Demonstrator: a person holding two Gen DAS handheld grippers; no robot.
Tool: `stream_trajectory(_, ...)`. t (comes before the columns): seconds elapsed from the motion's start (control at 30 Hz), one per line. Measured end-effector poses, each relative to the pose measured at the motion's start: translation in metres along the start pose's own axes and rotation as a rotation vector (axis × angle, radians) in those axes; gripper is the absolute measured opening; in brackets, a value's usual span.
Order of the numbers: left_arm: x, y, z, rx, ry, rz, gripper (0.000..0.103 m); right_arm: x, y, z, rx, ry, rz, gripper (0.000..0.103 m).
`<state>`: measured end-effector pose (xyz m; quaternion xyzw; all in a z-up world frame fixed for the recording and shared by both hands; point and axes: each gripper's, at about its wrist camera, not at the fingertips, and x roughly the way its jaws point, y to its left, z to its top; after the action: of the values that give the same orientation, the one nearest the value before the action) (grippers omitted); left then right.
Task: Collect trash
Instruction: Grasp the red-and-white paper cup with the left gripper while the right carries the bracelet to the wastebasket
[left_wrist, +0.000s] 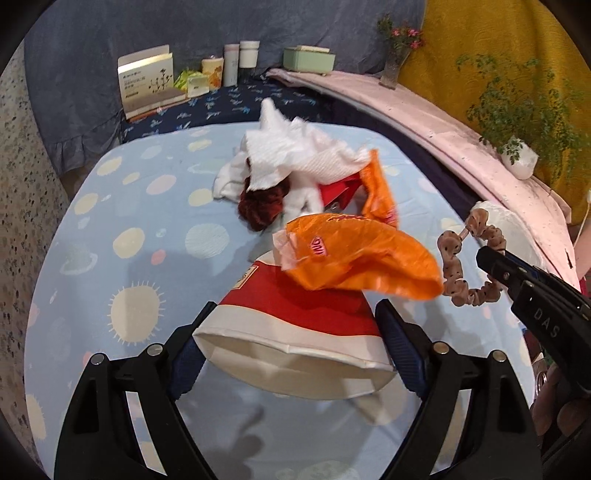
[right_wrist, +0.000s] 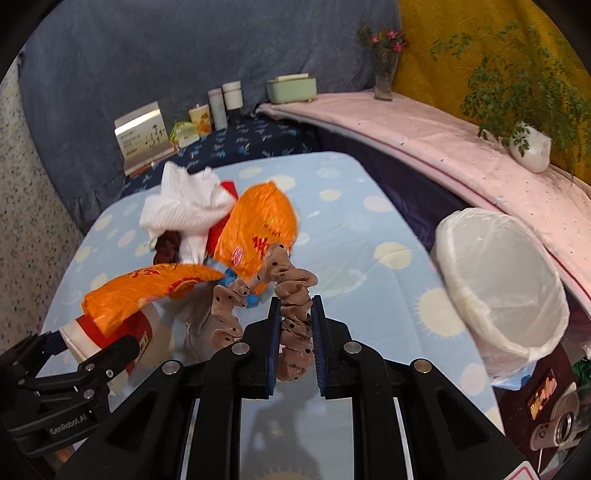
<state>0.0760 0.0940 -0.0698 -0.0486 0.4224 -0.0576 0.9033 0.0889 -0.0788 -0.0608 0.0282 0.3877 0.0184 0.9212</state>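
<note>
Tan polka-dot scrunchie (right_wrist: 295, 325) is hanging pinched between the closed jaws of the right gripper (right_wrist: 295, 332), lifted above the blue patterned tablecloth (right_wrist: 369, 258), with the white plastic-lined bin (right_wrist: 506, 288) sitting near, to its right. Left gripper (left_wrist: 291, 343) is clamping the rim end of a red-and-white paper cup (left_wrist: 295, 325), an orange snack wrapper (left_wrist: 362, 258) draped across it. Beyond both, crumpled white tissue (left_wrist: 295, 155), a second orange wrapper (left_wrist: 380, 192) and a dark red scrunchie (left_wrist: 262, 206) are lying piled mid-table.
</note>
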Motion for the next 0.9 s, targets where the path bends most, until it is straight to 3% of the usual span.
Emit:
stream_trajectory(0.43, -0.043, -0.064, 0.018, 0.089, -0.09, -0.071, 0.081, -0.058, -0.047, 0.014, 0.074, -0.122, -0.036, 0.015)
stream_trajectory(0.9, -0.038, -0.146, 0.046, 0.204, -0.122, -0.18, 0.081, -0.079, -0.117, 0.023, 0.168, -0.187, -0.133, 0.015)
